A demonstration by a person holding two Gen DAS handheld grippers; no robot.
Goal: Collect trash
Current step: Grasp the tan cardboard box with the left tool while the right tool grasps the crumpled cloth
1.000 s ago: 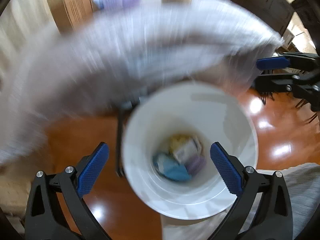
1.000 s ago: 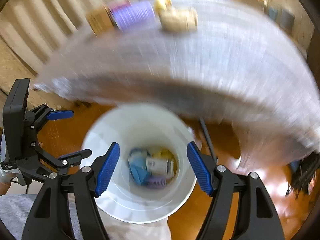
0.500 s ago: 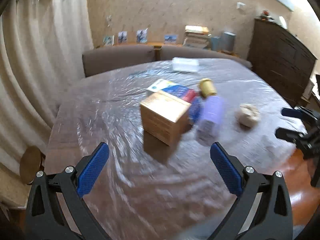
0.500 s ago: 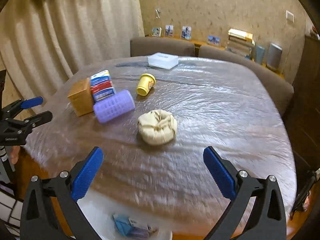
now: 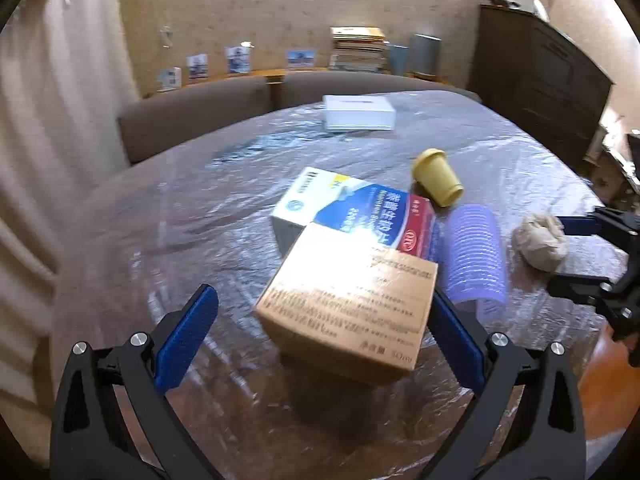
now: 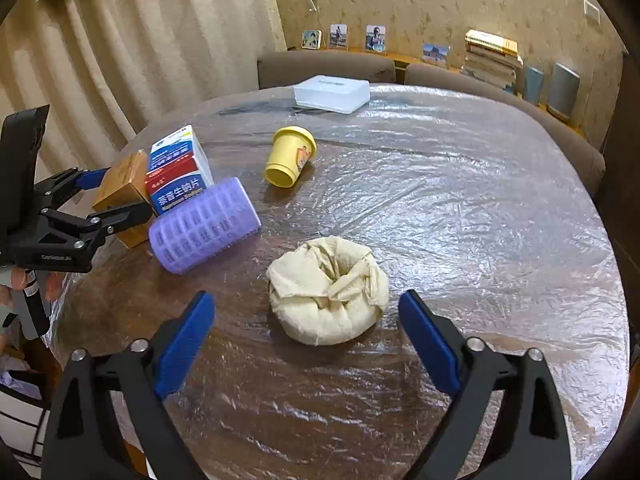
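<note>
My left gripper (image 5: 320,332) is open, its jaws on either side of a brown cardboard box (image 5: 348,300) without pressing on it. Behind the box lie a blue, red and white medicine box (image 5: 352,208), a purple ribbed cylinder (image 5: 474,256) and a tipped yellow cup (image 5: 436,176). My right gripper (image 6: 308,340) is open and its jaws are closing. A crumpled cream paper wad (image 6: 326,288) sits between them, untouched. The right wrist view also shows the left gripper (image 6: 92,200) at the brown box (image 6: 124,192), next to the purple cylinder (image 6: 204,228) and the yellow cup (image 6: 290,156).
A round table under crinkled plastic film (image 6: 460,200) bears everything. A flat white box (image 6: 332,92) lies at its far edge, with brown chair backs (image 6: 324,66) behind it. A curtain hangs at the left and a dark cabinet (image 5: 540,72) stands at the right.
Both views have swung up from the white bucket of trash to the tabletop. The left gripper has closed in on the brown box, the right one on the paper wad.
</note>
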